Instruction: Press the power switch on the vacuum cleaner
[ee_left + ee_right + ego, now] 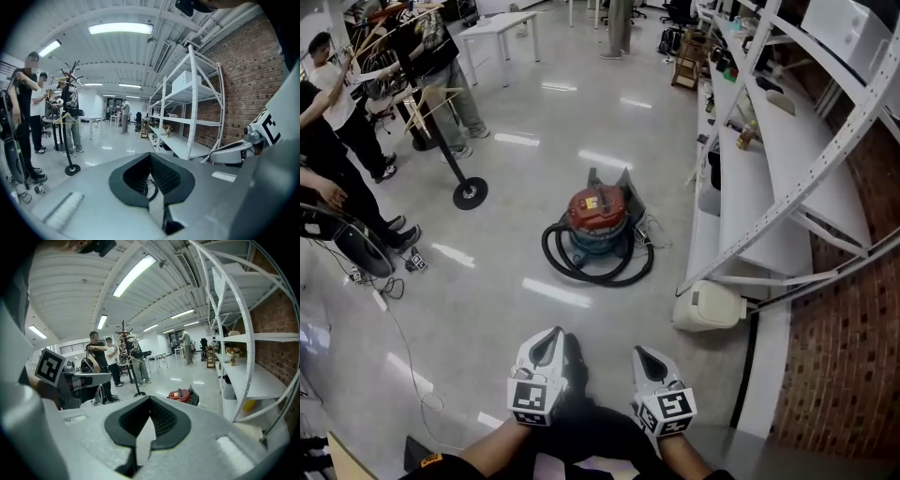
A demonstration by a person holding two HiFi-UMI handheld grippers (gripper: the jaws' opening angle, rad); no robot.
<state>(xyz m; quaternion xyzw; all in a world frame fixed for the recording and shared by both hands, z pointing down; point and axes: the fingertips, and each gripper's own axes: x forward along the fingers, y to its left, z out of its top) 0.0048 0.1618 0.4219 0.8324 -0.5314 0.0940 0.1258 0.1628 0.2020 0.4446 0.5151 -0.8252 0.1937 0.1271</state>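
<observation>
Two jaw pairs pressed together and empty; target well ahead at 12 o'clock.

The white-and-grey left gripper (549, 337) and the matching right gripper (643, 356) are held low and side by side, close to the body. This is judged to be a carrying posture, since the red-lidded, teal-bodied canister vacuum cleaner (598, 223) stands well apart at 12 o'clock on the glossy grey floor (506, 281), ringed by its coiled black hose (581, 270). In each gripper view the tips are seen to meet, with nothing pinched or touched between them. The power switch is too small to be made out. A white metal shelf rack (741, 178) runs along at 2 o'clock, so an approach from the open 11 o'clock side is judged advisable.
</observation>
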